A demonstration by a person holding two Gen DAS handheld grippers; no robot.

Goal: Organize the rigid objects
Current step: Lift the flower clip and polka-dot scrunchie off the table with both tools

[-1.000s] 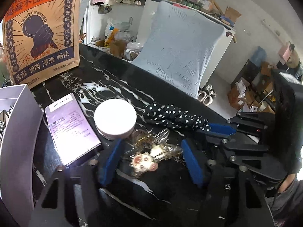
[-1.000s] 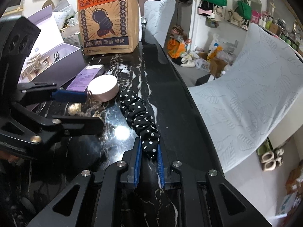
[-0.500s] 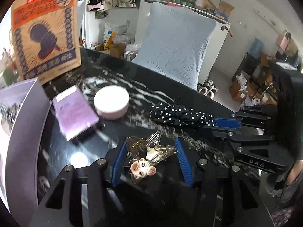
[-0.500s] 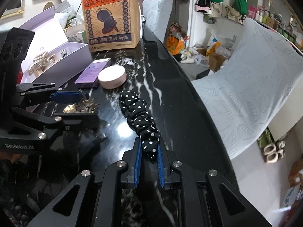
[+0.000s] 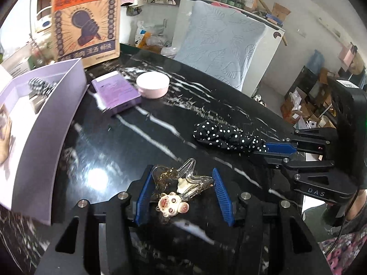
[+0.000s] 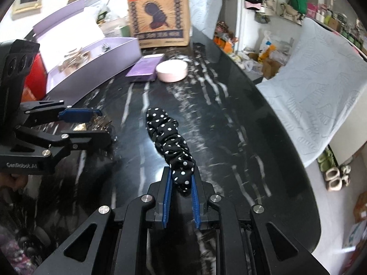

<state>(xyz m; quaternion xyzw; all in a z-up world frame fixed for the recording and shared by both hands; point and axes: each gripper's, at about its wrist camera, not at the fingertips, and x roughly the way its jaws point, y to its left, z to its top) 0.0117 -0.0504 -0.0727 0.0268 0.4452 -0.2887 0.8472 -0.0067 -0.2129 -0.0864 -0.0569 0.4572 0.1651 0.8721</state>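
Observation:
A clear amber hair claw clip (image 5: 181,178) with a small pale animal charm (image 5: 172,202) sits between the blue pads of my left gripper (image 5: 182,171), which is shut on it just over the black marble table (image 5: 114,142). To its right lies a black polka-dot scrunchie (image 5: 224,135), one end pinched in my right gripper (image 5: 266,146). In the right wrist view the scrunchie (image 6: 169,137) stretches forward from the shut right gripper (image 6: 180,171), and the left gripper (image 6: 103,123) stands to the left with the clip (image 6: 96,123).
An open lilac box (image 5: 57,105) with several small items stands at the left. Behind it are a flat purple carton (image 5: 117,91), a round pink tin (image 5: 152,84) and a tall printed paper bag (image 5: 84,20). A chair with a light blue cover (image 5: 220,48) is beyond the table edge.
The left jaws closed on the hair clip. Both grippers then drew back from the tin and purple carton, carrying clip and scrunchie; the lilac box shows more at the left.

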